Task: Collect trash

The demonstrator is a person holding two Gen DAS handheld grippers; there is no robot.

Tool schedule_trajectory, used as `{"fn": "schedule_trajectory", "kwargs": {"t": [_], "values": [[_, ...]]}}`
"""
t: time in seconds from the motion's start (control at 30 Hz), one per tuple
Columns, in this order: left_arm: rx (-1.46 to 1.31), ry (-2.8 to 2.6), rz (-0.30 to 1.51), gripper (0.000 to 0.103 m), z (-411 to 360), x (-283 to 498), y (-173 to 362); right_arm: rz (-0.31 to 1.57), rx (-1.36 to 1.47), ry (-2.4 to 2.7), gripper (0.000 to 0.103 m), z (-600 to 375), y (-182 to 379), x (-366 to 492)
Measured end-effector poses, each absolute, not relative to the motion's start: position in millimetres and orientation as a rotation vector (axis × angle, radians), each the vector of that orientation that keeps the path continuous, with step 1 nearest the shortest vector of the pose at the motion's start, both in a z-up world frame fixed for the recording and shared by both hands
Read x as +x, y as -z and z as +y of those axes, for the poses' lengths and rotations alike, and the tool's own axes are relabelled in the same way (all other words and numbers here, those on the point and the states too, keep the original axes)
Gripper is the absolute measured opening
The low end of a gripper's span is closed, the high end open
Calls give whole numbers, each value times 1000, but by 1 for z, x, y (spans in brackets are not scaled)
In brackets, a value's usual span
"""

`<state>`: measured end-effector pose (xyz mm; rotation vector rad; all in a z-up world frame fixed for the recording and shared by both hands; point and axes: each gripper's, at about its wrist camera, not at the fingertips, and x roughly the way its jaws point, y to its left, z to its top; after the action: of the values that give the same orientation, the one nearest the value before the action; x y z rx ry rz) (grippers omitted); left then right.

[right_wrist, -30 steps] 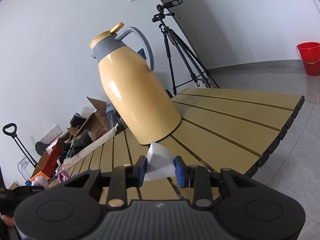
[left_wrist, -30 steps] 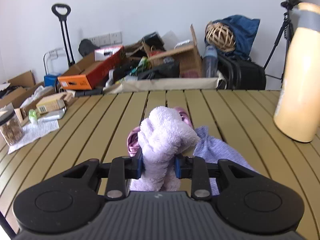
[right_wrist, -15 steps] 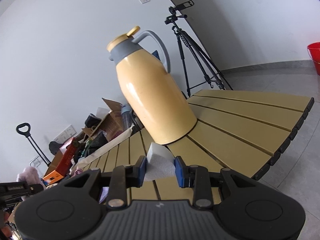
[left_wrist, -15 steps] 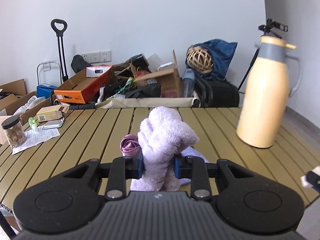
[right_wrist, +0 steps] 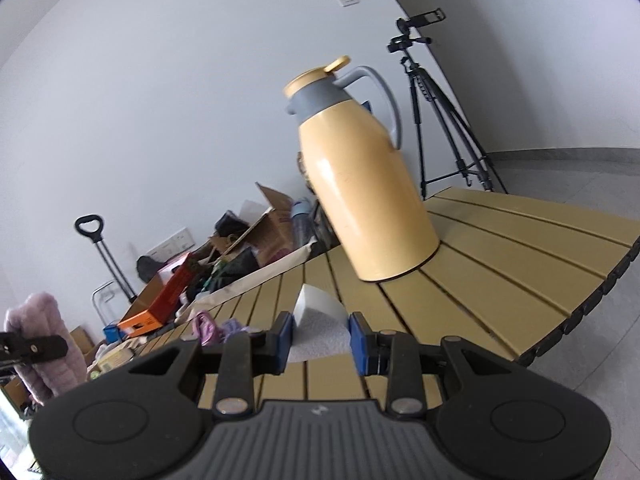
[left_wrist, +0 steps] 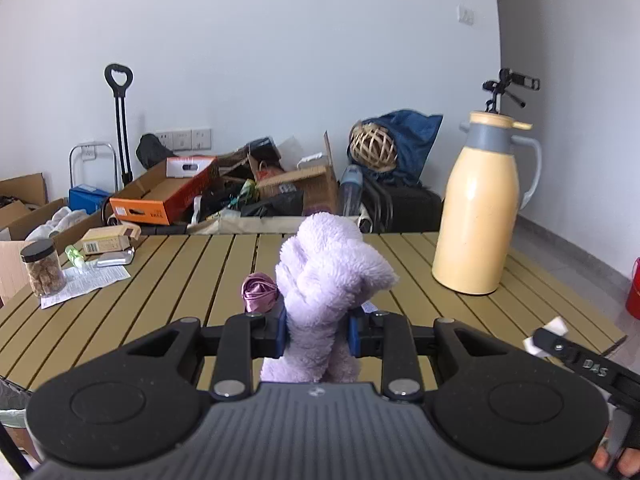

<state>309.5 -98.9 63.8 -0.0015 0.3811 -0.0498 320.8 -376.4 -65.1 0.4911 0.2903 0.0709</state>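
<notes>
Slat table [left_wrist: 168, 280] w/ yellow jug [left_wrist: 480, 216] | my L gripper [left_wrist: 316, 330] pinching purple fluffy cloth [left_wrist: 328, 268] | R gripper [right_wrist: 320, 340] pinching white foam block [right_wrist: 318, 320]

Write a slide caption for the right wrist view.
Right gripper clamps a white foam block before a yellow thermos jug.
</notes>
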Motion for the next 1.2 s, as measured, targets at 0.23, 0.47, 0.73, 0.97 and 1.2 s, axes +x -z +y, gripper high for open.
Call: {"fn": "schedule_trajectory", "kwargs": {"t": [0.23, 0.47, 0.73, 0.97, 1.2], "values": [[-25, 61, 355, 28, -81, 263, -66, 301, 439, -113, 30, -356, 64, 303], [-44, 64, 371, 28, -62, 230, -57, 325, 327, -169, 30, -323, 70, 274], [-66, 72, 419, 28, -44, 195, -36, 363, 198, -239, 30, -288, 86, 236], [-74, 70, 489, 28, -31, 175, -10, 442, 118, -285, 30, -263, 105, 218], [-78, 63, 580, 28, -21, 163, 25, 507, 60, -322, 30, -240, 122, 206]]}}
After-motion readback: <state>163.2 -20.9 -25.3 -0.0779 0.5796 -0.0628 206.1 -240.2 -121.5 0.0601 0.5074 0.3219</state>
